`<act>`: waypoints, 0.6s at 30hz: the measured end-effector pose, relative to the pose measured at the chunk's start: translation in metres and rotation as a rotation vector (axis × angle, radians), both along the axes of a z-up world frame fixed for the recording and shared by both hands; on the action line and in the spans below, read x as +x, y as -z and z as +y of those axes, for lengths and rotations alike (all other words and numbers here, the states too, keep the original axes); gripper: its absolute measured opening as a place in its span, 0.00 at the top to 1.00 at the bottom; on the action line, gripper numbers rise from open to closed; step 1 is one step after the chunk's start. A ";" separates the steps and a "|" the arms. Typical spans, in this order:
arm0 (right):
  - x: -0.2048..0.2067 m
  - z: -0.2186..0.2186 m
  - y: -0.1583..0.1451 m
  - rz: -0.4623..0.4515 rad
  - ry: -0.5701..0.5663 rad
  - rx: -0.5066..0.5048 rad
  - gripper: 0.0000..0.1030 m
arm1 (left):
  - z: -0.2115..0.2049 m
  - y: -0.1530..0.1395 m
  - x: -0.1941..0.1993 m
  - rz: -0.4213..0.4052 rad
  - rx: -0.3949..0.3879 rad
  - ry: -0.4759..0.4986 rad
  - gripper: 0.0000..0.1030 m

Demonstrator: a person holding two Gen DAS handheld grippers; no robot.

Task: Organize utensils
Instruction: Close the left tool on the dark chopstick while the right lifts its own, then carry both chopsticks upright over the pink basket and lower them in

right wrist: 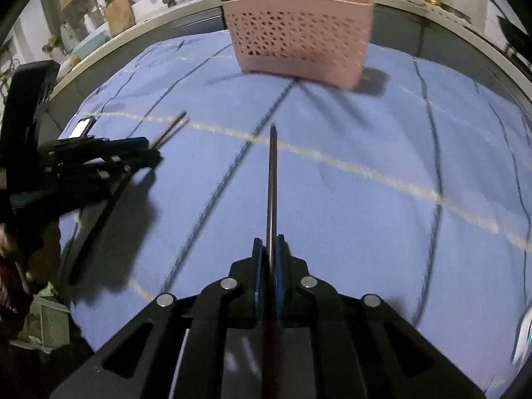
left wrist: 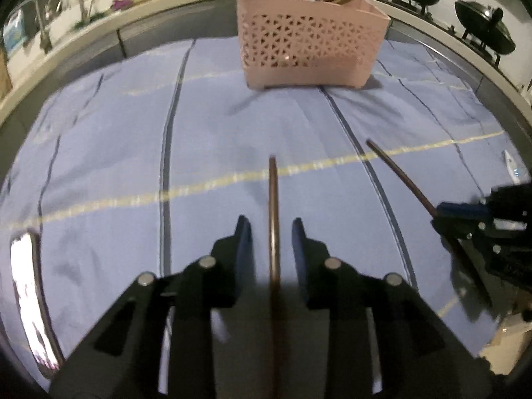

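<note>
A pink perforated basket [left wrist: 312, 46] [right wrist: 299, 33] stands at the far side of the blue cloth, with several chopsticks and utensils sticking out of its top. My left gripper [left wrist: 271, 229] [right wrist: 149, 153] is open. A dark brown chopstick [left wrist: 273, 199] [right wrist: 171, 128] runs lengthwise between its jaws, with a gap on each side. My right gripper [right wrist: 271, 244] [left wrist: 465, 212] is shut on a second dark chopstick [right wrist: 272, 183] [left wrist: 399, 173], which points forward toward the basket. Both grippers hover over the near half of the cloth, left and right of each other.
A blue striped cloth [left wrist: 116, 166] covers the table. A phone [left wrist: 26, 299] [right wrist: 83, 126] lies near its left edge. Behind the table, a counter carries a faucet [left wrist: 40, 23] on the left and black woks [left wrist: 482, 30] on the right.
</note>
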State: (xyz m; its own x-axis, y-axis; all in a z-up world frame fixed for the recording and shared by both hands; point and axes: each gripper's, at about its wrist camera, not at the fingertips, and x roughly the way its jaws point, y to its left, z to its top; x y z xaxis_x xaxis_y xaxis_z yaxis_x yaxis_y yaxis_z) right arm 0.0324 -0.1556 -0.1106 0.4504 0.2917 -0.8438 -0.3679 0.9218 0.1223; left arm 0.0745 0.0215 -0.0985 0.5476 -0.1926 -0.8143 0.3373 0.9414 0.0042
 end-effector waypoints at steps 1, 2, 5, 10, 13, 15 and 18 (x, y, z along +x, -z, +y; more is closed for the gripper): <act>0.011 0.005 -0.001 0.005 -0.007 0.004 0.87 | -0.003 -0.001 0.003 -0.010 0.014 0.001 0.77; 0.019 0.006 -0.002 0.011 -0.008 0.010 0.85 | -0.004 -0.001 0.004 -0.016 0.018 0.001 0.80; 0.041 0.012 -0.003 0.022 -0.016 0.046 0.84 | -0.006 -0.001 0.009 -0.006 0.011 0.008 0.95; 0.042 0.017 -0.024 -0.007 -0.037 0.082 0.95 | 0.006 -0.026 0.006 -0.022 -0.046 0.003 0.95; 0.028 0.011 -0.058 -0.108 -0.050 0.140 0.95 | 0.017 -0.063 -0.003 -0.084 -0.113 0.013 0.95; 0.017 0.005 -0.087 -0.202 -0.045 0.176 0.95 | 0.022 -0.088 -0.009 -0.131 -0.146 0.017 0.95; 0.005 -0.003 -0.125 -0.313 -0.025 0.236 0.95 | 0.027 -0.129 -0.016 -0.213 -0.198 0.025 0.95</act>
State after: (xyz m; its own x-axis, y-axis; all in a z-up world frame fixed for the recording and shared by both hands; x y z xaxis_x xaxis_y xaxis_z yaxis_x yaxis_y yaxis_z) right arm 0.0377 -0.1588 0.0144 0.6657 0.4754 -0.5752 -0.4428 0.8721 0.2084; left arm 0.0582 0.0483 0.0307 0.6951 -0.3522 -0.6268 0.3717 0.9223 -0.1061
